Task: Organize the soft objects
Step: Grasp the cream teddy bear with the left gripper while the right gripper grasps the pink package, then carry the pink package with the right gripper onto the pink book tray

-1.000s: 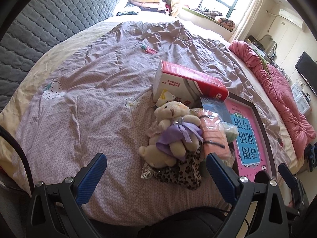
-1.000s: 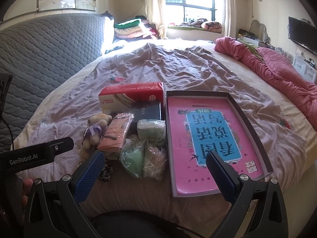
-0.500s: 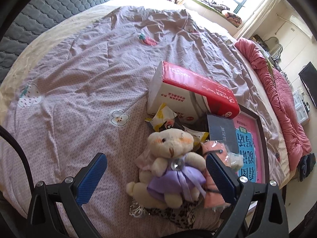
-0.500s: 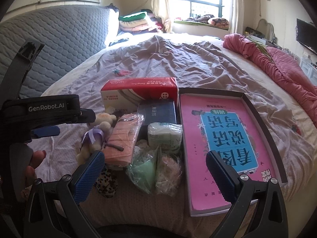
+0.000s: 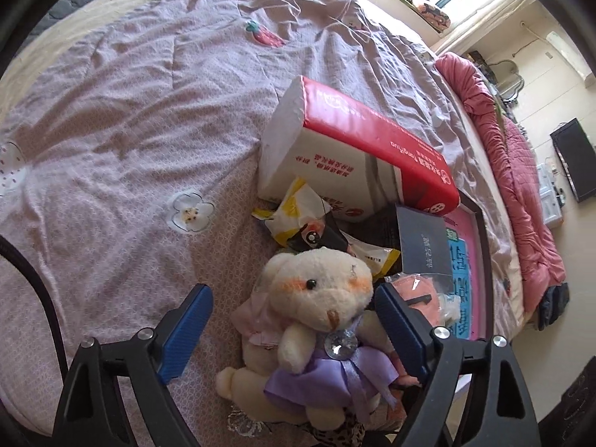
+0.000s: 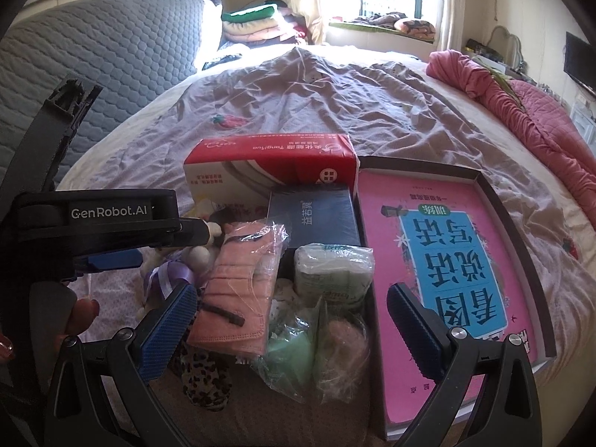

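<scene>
A cream teddy bear [image 5: 320, 290] in a purple dress lies on the bed between the blue pads of my open left gripper [image 5: 294, 331]; the right pad is close to its head. The bear also shows partly in the right wrist view [image 6: 197, 257], behind the left gripper's body [image 6: 100, 219]. My right gripper [image 6: 290, 327] is open and empty above a pink bagged cloth [image 6: 238, 290], a green bagged item [image 6: 294, 350] and a white-green pack [image 6: 331, 272]. A leopard-print cloth [image 6: 205, 380] lies under the pile.
A red and white tissue pack [image 5: 357, 152] lies behind the pile, with a dark blue box [image 6: 320, 219] and yellow snack wrappers [image 5: 298, 216]. A shallow box holding a pink book [image 6: 447, 268] lies to the right. A pink quilt [image 6: 521, 111] borders the bed's right side.
My left gripper has moved forward and down over the teddy bear, which now sits between its pads. My right gripper has moved closer to the pile of bagged items.
</scene>
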A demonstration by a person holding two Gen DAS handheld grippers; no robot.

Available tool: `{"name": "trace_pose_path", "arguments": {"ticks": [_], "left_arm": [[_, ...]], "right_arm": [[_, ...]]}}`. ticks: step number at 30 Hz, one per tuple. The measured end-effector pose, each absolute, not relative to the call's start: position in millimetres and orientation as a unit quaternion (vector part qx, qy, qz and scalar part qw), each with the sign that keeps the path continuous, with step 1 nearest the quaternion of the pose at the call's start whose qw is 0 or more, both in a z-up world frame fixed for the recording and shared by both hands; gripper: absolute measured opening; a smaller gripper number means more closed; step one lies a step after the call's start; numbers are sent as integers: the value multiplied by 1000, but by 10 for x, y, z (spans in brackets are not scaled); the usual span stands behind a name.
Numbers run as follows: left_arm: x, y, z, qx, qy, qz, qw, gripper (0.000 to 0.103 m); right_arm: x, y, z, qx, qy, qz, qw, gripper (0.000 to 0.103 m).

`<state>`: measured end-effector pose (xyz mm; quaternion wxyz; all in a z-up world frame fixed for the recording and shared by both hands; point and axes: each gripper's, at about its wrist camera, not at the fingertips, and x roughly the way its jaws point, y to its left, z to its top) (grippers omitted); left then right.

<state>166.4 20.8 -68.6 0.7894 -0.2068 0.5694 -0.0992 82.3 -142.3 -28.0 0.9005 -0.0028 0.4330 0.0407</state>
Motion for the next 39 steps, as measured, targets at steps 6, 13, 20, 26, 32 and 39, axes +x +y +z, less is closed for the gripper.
{"name": "trace_pose_path", "arguments": {"ticks": [6, 13, 20, 26, 32, 39], "left_arm": [[1712, 220, -784, -221, 576, -119, 778, 84], [1747, 145, -868, -225, 585, -144, 766, 71], [1735, 196, -879, -243, 577, -156, 764, 55], [1715, 239, -851, -251, 570, -168, 765, 39], [1693, 204, -772, -255, 555, -186, 770, 35], [1646, 180, -580, -263, 533, -203, 778, 35]], "right_arm": [[883, -1371, -349, -2, 438, 49, 898, 99], [975, -1292, -439, -3, 457, 75, 887, 66], [948, -1297, -422, -3, 442, 79, 894, 29], [924, -1437, -338, 36, 421, 92, 902, 18], [887, -1526, -265, 58, 402, 101, 908, 14], [800, -1590, -93, 61, 371, 107, 921, 14]]}}
